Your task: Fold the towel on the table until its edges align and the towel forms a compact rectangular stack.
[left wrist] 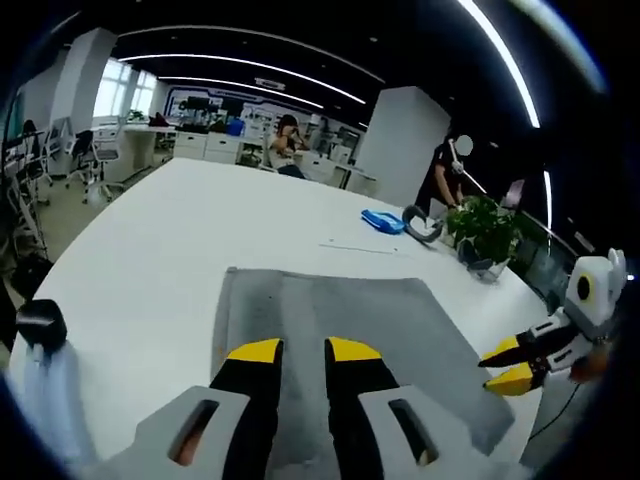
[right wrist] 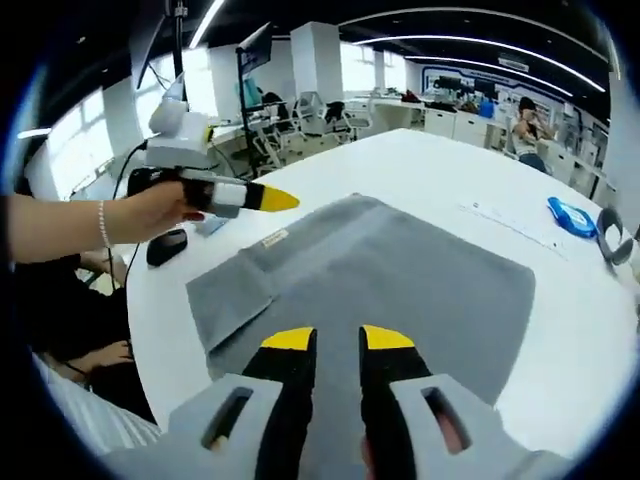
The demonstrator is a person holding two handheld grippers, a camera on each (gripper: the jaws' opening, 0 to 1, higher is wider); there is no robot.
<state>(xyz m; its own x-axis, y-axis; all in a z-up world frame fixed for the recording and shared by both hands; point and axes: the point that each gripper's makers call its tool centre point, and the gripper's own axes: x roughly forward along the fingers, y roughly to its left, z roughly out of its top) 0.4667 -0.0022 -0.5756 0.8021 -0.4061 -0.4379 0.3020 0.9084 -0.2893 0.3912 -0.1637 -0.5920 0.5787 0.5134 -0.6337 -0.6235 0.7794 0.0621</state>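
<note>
A grey towel (left wrist: pixel 340 315) lies flat on the white table (left wrist: pixel 150 260), just past my left gripper (left wrist: pixel 304 349). The left jaws hover over its near edge, open by a narrow gap with nothing between them. In the right gripper view the towel (right wrist: pixel 400 265) has its near-left corner folded over (right wrist: pixel 232 300) and a small label near its left edge. My right gripper (right wrist: pixel 339 338) hangs over the near edge, also narrowly open and empty. The right gripper (left wrist: pixel 508 364) enters the left gripper view at the towel's right side. A hand holds the left gripper (right wrist: pixel 270 200) at the towel's far-left corner.
A blue object (left wrist: pixel 383 221), a grey ring-shaped thing (left wrist: pixel 422 224) and a potted plant (left wrist: pixel 485 232) stand at the table's far right. A black mouse (right wrist: pixel 165 247) lies near the table's left edge. People, desks and chairs fill the office behind.
</note>
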